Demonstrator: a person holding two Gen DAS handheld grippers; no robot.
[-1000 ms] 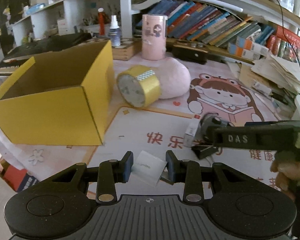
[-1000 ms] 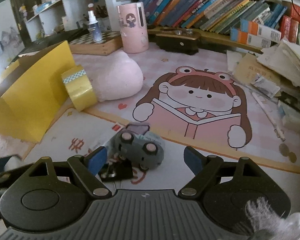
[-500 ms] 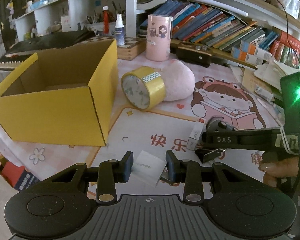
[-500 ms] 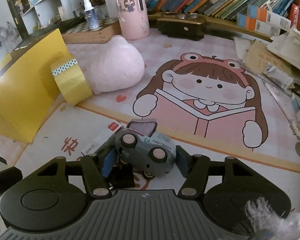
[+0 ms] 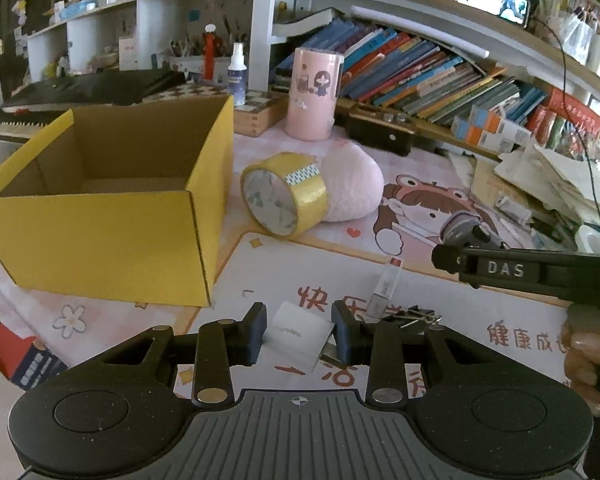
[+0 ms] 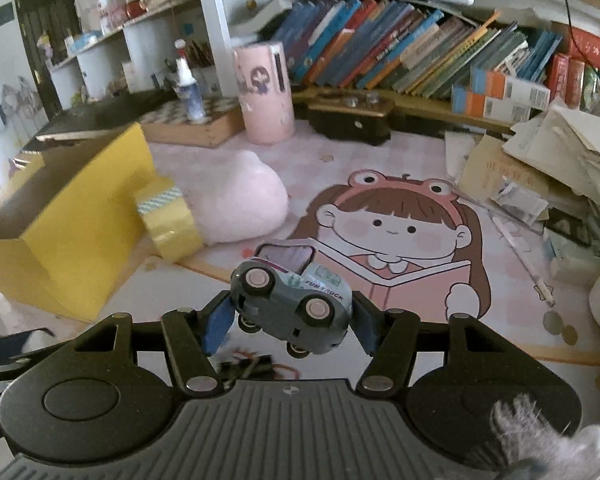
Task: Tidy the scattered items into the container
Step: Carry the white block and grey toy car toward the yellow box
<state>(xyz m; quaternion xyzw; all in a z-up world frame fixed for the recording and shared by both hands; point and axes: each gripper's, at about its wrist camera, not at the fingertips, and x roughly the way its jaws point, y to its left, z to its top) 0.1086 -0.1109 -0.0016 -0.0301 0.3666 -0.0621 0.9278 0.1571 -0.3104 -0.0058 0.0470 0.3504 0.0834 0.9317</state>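
Right gripper (image 6: 290, 320) clamped on a small grey toy car (image 6: 290, 306), fingers (image 6: 216, 326) pressing both ends, car tilted and lifted clear of the mat (image 6: 480, 368), wheels facing the camera, lettering "FUN TRUCK" on its side. Sits at lower centre of the right wrist view. Below it, at bottom centre, a dark clip (image 6: 246, 368) lying on the mat.

Left gripper (image 5: 299, 334) closed narrow on a small white card (image 5: 298, 336), held at lower centre of the left wrist view, just above the mat (image 5: 100, 320). Just right of it, a slim white tube with a red cap (image 5: 386, 286) lying flat, and a black clip (image 5: 410, 316) beside the right finger.

Open yellow box (image 5: 100, 208) at left of the left wrist view, brown inside, nothing visible in it. Roll of yellow tape (image 5: 284, 196) standing on edge just right of the box, leaning against a pink plush cushion (image 5: 352, 188). Pink cylinder (image 5: 314, 94) upright behind the cushion, near the bookshelf (image 5: 440, 76). Spray bottle (image 5: 236, 74) upper centre, behind the box.

Right gripper also visible at right edge of the left wrist view, black body marked "DAS", a person's hand (image 5: 588, 360) on its handle, car's grey top poking above it.
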